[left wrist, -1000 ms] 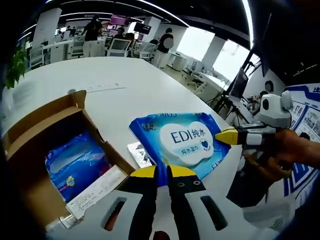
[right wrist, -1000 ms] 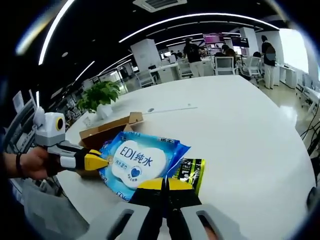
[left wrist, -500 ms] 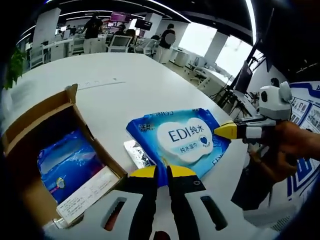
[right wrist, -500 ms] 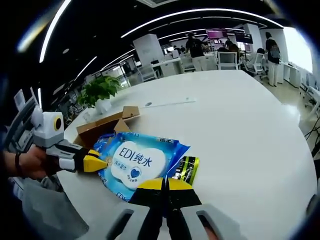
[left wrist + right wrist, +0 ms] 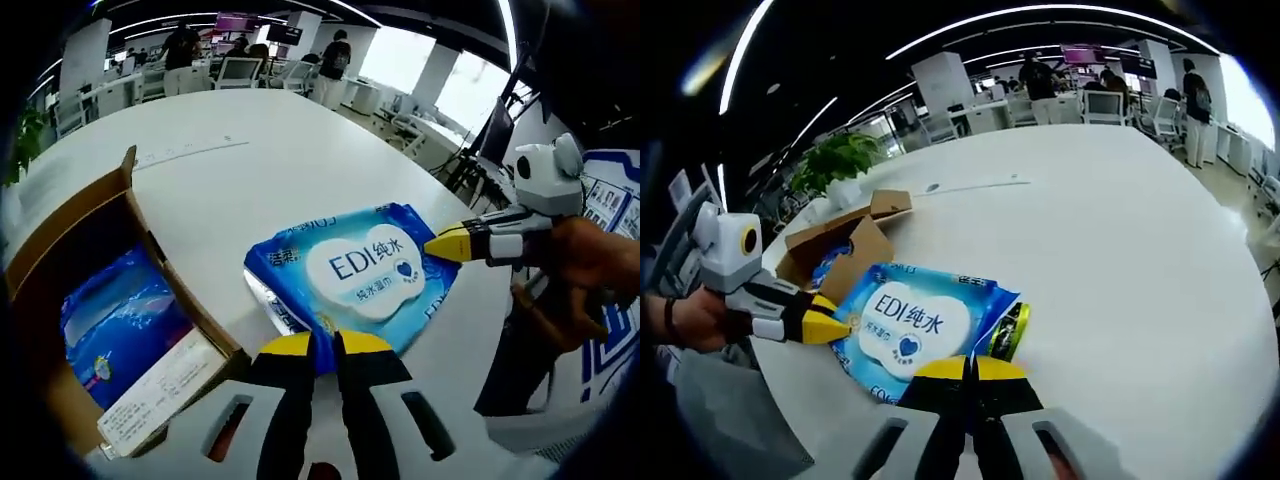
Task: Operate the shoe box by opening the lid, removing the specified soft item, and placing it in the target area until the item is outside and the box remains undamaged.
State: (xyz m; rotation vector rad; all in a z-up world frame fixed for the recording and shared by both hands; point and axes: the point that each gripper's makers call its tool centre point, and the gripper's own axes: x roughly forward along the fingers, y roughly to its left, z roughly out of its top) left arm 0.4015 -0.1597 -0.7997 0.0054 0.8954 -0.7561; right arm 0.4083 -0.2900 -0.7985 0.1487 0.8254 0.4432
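Shift since a second ago: wipes pack (image 5: 355,278) sat a little farther from the shoe box (image 5: 75,262) in the right gripper view, and covered more of the small dark sachet (image 5: 1006,331) under it; much of the change was the cameras' own motion.
Wipes pack: blue soft packet with a white label, lying flat on the white table (image 5: 230,185), outside the box and just beside its open end.
Left gripper (image 5: 318,345): jaws clenched on the pack's near edge.
Right gripper (image 5: 967,368): jaws pressed together on the opposite edge of the same pack.
Meaning for the task: judged nearly done, since the item was out and resting on the table; both grips had yet to let go.
Shoe box: brown cardboard, open, flaps up, no damage visible; a second blue packet (image 5: 118,325) and a white paper slip (image 5: 165,387) lay inside.
Counts: one box, two blue packets (one out, one in), one dark sachet, one paper slip, two grippers.
Surroundings: potted plant (image 5: 840,165) at the table's far edge; people and desks well behind.
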